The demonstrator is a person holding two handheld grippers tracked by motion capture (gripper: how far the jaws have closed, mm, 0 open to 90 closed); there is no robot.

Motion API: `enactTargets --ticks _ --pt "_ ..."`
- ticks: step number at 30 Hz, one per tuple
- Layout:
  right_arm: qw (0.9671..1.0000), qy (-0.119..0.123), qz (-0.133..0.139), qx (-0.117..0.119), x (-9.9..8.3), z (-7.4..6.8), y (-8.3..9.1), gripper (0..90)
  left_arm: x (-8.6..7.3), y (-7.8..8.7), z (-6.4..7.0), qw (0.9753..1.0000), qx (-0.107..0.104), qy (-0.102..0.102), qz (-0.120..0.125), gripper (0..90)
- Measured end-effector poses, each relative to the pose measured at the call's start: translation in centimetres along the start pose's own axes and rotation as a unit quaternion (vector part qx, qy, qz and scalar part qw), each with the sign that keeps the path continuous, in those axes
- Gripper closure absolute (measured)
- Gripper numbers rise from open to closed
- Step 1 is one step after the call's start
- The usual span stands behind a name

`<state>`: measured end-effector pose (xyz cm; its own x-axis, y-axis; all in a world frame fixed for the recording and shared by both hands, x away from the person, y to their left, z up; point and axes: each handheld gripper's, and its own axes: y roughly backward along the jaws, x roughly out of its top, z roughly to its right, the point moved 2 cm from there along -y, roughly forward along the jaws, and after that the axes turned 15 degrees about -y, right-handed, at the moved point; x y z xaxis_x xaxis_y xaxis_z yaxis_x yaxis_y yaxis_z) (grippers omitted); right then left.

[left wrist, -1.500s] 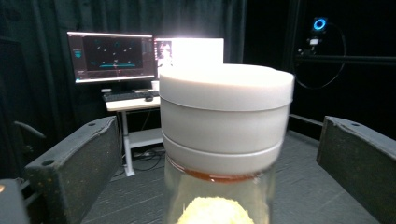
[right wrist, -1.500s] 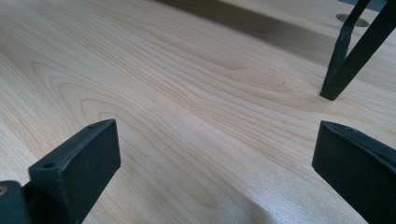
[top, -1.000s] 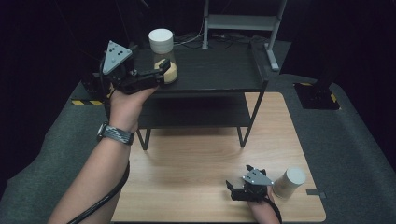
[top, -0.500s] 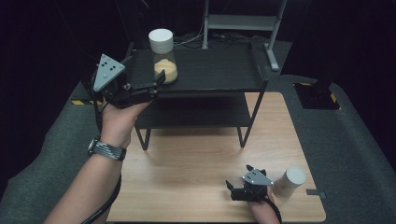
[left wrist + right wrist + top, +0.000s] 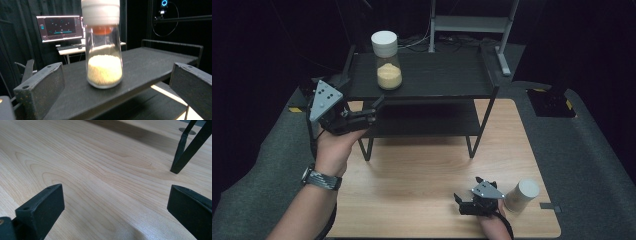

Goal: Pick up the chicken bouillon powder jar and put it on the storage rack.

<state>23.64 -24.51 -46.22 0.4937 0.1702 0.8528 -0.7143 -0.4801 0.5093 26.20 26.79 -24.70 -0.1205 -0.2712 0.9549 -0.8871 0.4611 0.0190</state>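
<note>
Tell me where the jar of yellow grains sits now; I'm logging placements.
In the high view the jar stands upright on the black shelf's top level, toward its left end, beyond the open left gripper.

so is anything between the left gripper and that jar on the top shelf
Nothing visible stands in the way. In the left gripper view the jar stands upright on the black shelf, straight ahead between the open jaws, with only bare shelf top in front of it. In the high view the left gripper sits at the shelf's front left edge, apart from the jar.
</note>
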Motion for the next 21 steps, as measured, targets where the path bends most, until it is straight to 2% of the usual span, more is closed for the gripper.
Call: enactTargets --ticks 12,21 --pt "1.0 0.001 -0.001 0.0 0.0 0.0 0.0 0.4 -2.4 1.4 1.5 0.9997 -0.011 -0.006 -0.02 0.3" --pt "1.0 0.002 -0.002 0.001 0.0 0.0 0.0 0.4 -5.3 2.1 3.2 0.9991 -0.022 -0.006 -0.036 0.3"
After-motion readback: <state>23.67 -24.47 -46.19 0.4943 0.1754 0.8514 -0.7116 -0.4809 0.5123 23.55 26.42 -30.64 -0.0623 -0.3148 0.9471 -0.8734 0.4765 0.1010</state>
